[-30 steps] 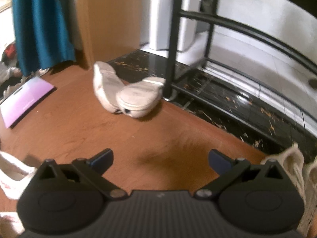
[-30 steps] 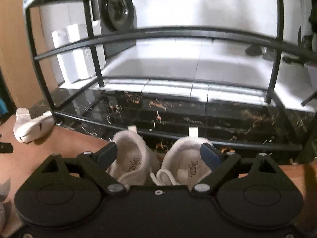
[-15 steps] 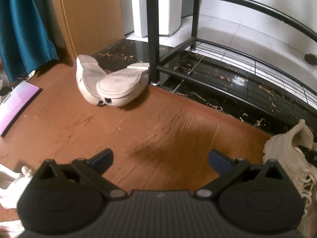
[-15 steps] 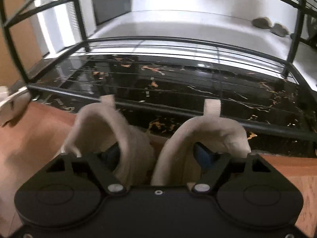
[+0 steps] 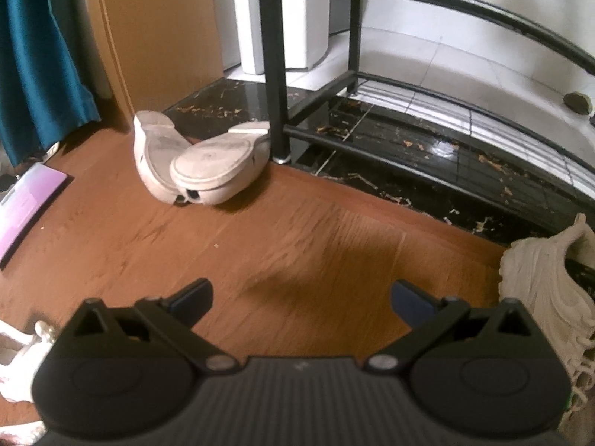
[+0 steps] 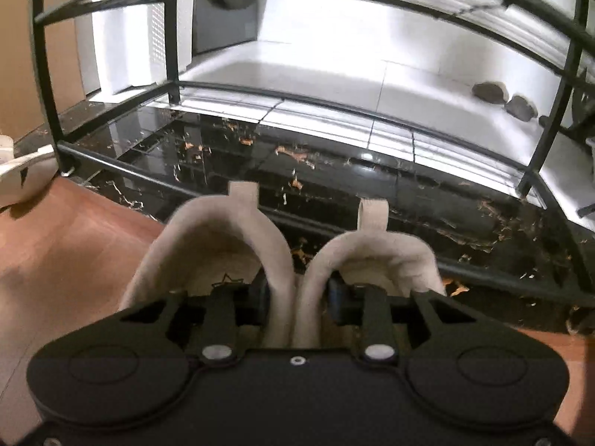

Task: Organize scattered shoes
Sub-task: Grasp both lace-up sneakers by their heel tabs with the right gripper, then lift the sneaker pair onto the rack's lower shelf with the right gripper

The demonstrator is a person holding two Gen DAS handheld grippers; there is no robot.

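My right gripper [image 6: 297,293] is shut on the inner walls of a pair of cream knit sneakers [image 6: 223,245], one finger inside each shoe, pinching them together in front of the black metal shoe rack [image 6: 334,171]. One of these sneakers shows at the right edge of the left wrist view [image 5: 543,290]. My left gripper [image 5: 301,299] is open and empty above the wooden floor. A pair of white shoes [image 5: 200,163] lies sole-up on the floor beside the rack's left leg [image 5: 277,74].
A pink-purple flat scale [image 5: 26,200] lies on the floor at left, below a teal curtain [image 5: 33,55]. Part of another white shoe [image 5: 22,356] sits at the lower left. A white appliance [image 5: 275,18] stands behind the rack. Black marble floor lies under the rack.
My right gripper's fingers went into the two cream sneakers and closed on their inner walls. My left gripper's view swung so the sole-up white shoes appear nearer; it stays open.
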